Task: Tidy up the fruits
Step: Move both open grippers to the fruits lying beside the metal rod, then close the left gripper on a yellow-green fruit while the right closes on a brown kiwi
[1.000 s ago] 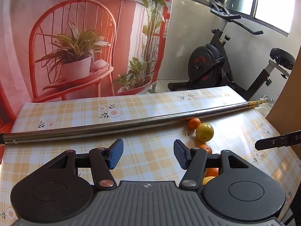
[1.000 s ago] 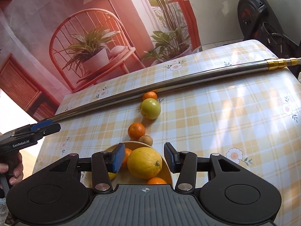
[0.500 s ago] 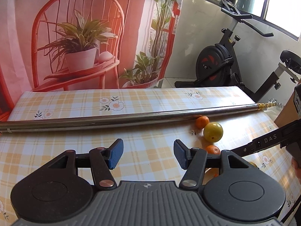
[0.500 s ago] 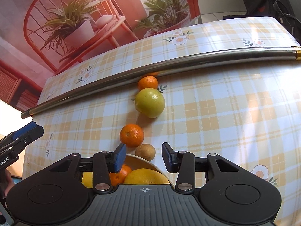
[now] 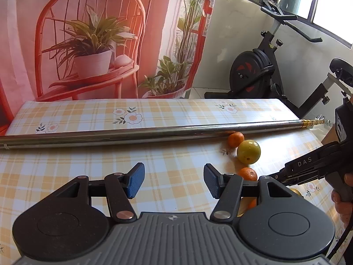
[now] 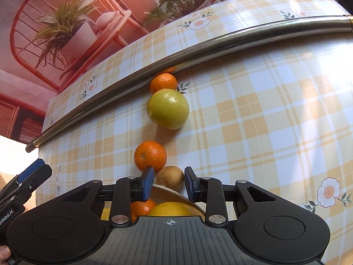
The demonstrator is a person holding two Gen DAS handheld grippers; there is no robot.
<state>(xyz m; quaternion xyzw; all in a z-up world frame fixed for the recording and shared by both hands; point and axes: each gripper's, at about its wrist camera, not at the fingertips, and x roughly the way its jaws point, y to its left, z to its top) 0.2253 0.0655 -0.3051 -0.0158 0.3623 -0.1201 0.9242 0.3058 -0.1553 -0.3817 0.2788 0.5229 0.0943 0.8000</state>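
Observation:
In the right wrist view my right gripper point(image 6: 168, 183) is open, its jaws on either side of a small brown kiwi point(image 6: 170, 177) that sits just beyond the rim of a bowl point(image 6: 174, 193) holding a large yellow citrus point(image 6: 171, 208) and an orange point(image 6: 142, 206). Beyond lie an orange point(image 6: 150, 156), a yellow-green fruit point(image 6: 168, 108) and a far orange point(image 6: 163, 82) against a steel pole point(image 6: 198, 48). My left gripper point(image 5: 174, 181) is open and empty above the tablecloth; the same fruits point(image 5: 248, 151) show at its right.
The steel pole point(image 5: 143, 133) lies across the checked table. An exercise bike point(image 5: 264, 72) stands behind the table's far right corner. A printed backdrop hangs behind. The right gripper's body point(image 5: 313, 165) shows at the left view's right edge.
My right gripper has moved forward and down over the bowl toward the kiwi, with its jaws narrowed a little. My left gripper has shifted slightly; its jaws stay open.

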